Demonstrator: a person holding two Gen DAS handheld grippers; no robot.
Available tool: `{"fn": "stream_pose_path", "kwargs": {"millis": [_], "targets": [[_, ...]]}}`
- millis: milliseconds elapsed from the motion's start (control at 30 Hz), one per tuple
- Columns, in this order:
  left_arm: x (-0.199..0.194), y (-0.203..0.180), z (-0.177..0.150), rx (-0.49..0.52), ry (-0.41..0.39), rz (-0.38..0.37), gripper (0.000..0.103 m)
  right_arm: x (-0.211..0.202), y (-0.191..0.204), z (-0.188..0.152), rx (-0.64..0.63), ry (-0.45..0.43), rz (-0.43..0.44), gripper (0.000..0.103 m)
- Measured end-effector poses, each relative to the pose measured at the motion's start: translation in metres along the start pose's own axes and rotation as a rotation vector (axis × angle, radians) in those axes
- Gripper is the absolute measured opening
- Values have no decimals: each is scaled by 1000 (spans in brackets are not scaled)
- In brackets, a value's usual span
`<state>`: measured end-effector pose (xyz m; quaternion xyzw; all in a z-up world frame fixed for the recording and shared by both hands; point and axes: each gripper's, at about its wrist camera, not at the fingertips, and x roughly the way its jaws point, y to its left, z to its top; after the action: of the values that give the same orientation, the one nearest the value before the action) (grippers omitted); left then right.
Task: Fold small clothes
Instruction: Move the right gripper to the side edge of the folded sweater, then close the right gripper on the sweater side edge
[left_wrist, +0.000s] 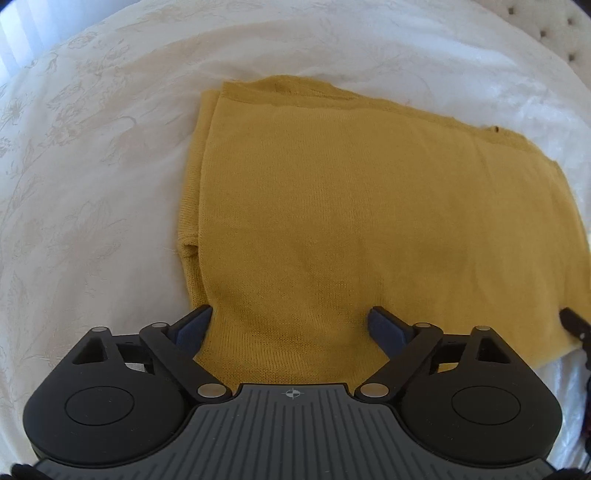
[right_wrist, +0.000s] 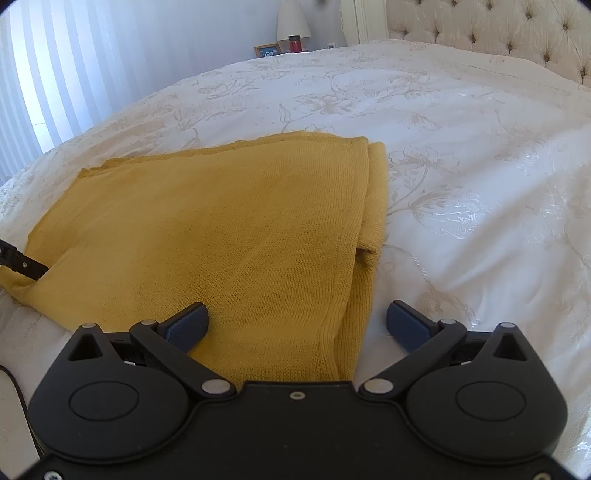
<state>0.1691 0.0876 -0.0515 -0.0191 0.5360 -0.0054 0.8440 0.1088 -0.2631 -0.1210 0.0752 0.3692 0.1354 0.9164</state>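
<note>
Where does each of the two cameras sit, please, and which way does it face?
Left wrist: on the left gripper, looking steeply down over the yellow knit's near-left corner; own open fingers show, and the other gripper's tip at right.
Right wrist: on the right gripper, looking across the bed toward the headboard and lamp; own open fingers show.
Shared: the knit and the bedspread.

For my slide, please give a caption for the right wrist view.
Open right claw poised over the near edge of a folded mustard knit garment on a white floral bedspread.
</note>
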Motion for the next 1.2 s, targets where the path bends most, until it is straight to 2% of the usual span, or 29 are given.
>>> {"fn": "stream_pose_path", "kwargs": {"millis": [167,300,600,833,967,1100,1200], "targets": [[-12,0,19,-27,-55,-9,90,0,-2,-2,0,-17,7,103],[-13,-16,35,-10,-98,-13,90,-2,-2,-5,1,-28,9,103],[14,-60,60,21,-129,-48,90,-4,-7,-8,19,-59,36,103],[44,-84,59,94,-127,14,91,-6,-13,-10,41,-72,67,103],[53,-92,52,158,-141,57,97,-7,-19,-9,71,-76,97,103],[56,-87,55,124,-125,39,103,-6,-28,-3,113,-52,142,103],[57,-86,56,120,-121,40,103,-3,-38,9,136,-1,198,103]]}}
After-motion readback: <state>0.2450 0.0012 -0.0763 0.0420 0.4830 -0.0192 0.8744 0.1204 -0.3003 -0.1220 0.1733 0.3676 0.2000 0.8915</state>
